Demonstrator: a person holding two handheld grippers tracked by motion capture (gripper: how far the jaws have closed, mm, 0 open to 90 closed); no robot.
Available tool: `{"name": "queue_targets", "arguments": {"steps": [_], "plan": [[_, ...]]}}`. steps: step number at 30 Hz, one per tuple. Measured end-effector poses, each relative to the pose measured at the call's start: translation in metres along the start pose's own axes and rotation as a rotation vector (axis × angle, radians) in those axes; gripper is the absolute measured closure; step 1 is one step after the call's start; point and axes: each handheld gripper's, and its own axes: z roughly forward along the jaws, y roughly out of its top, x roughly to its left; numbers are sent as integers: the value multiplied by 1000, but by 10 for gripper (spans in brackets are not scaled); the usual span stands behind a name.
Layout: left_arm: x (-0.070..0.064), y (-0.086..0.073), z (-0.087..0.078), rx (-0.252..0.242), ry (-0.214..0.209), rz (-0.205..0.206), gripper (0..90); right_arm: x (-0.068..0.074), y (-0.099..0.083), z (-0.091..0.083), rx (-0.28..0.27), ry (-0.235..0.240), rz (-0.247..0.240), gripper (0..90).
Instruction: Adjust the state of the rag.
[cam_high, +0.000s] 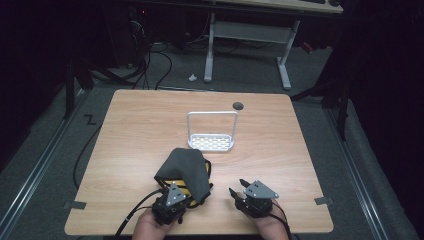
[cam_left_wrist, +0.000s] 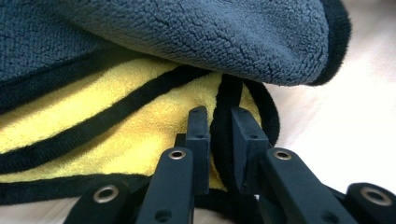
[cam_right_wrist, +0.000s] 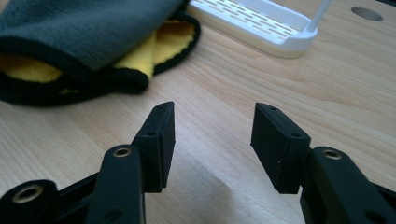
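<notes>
A grey cloth (cam_high: 184, 166) with a yellow underside and black hem lies folded on the wooden table (cam_high: 135, 125), near the front. My left gripper (cam_high: 185, 190) is at its near edge; in the left gripper view its jaws (cam_left_wrist: 219, 123) are shut on the black hem, with the yellow face (cam_left_wrist: 116, 133) under the grey fold (cam_left_wrist: 187, 32). My right gripper (cam_high: 236, 186) hovers low over bare wood to the right of the cloth. It stands open (cam_right_wrist: 215, 121) with nothing between its jaws, and the cloth (cam_right_wrist: 79, 32) lies ahead to its left.
A white slotted rack (cam_high: 211, 142) with a tall wire handle stands past the cloth at the table's middle, also ahead in the right gripper view (cam_right_wrist: 261, 23). A round cable hole (cam_high: 238, 105) is near the far edge. A desk frame stands on the floor beyond.
</notes>
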Motion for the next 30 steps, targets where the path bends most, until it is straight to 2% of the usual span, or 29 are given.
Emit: {"name": "queue_targets", "arguments": {"steps": [4,6,8,10,12,15,17,19,23,26,30], "plan": [[-7,5,6,-2,-19,22,781,3,0,1,4,5,-3,503],[-6,5,6,-2,-25,18,770,3,0,1,4,4,-1,502],[-3,4,5,-2,-53,-11,747,1,0,1,5,-8,4,503],[-1,4,2,-1,-59,-20,692,1,-1,1,8,-10,8,504],[0,3,0,-6,-57,-25,629,1,-2,1,7,-8,7,504],[2,-8,-10,-17,-61,-48,575,3,-1,0,0,10,6,503],[4,-10,-14,-15,-67,-68,565,4,0,-2,-8,19,4,503],[7,-9,-16,-20,-56,-81,559,6,0,-2,-11,36,0,503],[9,-8,-16,-15,-52,-79,582,10,2,0,-11,63,-19,504],[8,-10,-18,-8,-35,-66,646,14,4,1,-10,84,-11,511],[9,-12,-15,12,-45,-61,756,28,7,3,-5,109,-27,526]]}}
